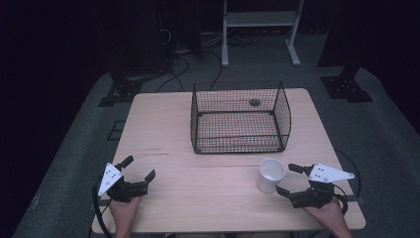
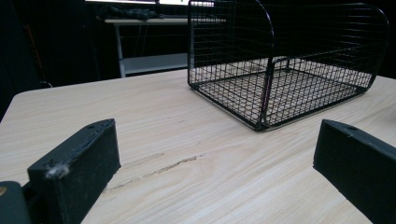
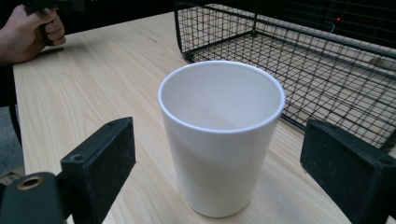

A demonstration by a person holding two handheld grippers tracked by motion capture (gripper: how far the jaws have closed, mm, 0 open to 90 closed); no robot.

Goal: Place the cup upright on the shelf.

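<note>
1. High view first, with the biggest thing: the wooden table (image 1: 168,144) carries everything, and both of the person's hands come in at its near edge.
2. Next in size is the black wire basket (image 1: 240,119), standing upright toward the far middle of the table with its open top up and nothing visible inside. In the left gripper view its near corner (image 2: 261,121) sits ahead and to the right of the jaws, well apart from them.
3. The white cup (image 1: 271,174) stands upright and empty on the table, in front of the basket's near right corner and apart from it. In the right gripper view the cup (image 3: 219,140) sits squarely between the two black jaws, close in, with a gap on each side.
4. The right gripper (image 1: 291,179) rests just beside the cup on its right, jaws spread wide and gripping nothing yet.
5. The left gripper (image 1: 139,167) rests at the near left of the table, well away from cup and basket, jaws likewise released with only bare wood between them.
6. Judged from this layout, the step in hand is the approach to grasp the cup, most likely to carry it to the basket. The next move calls for easing the right gripper forward a touch so the pads bracket the cup's wall below the rim, then closing gently and evenly to avoid tipping it.
</note>
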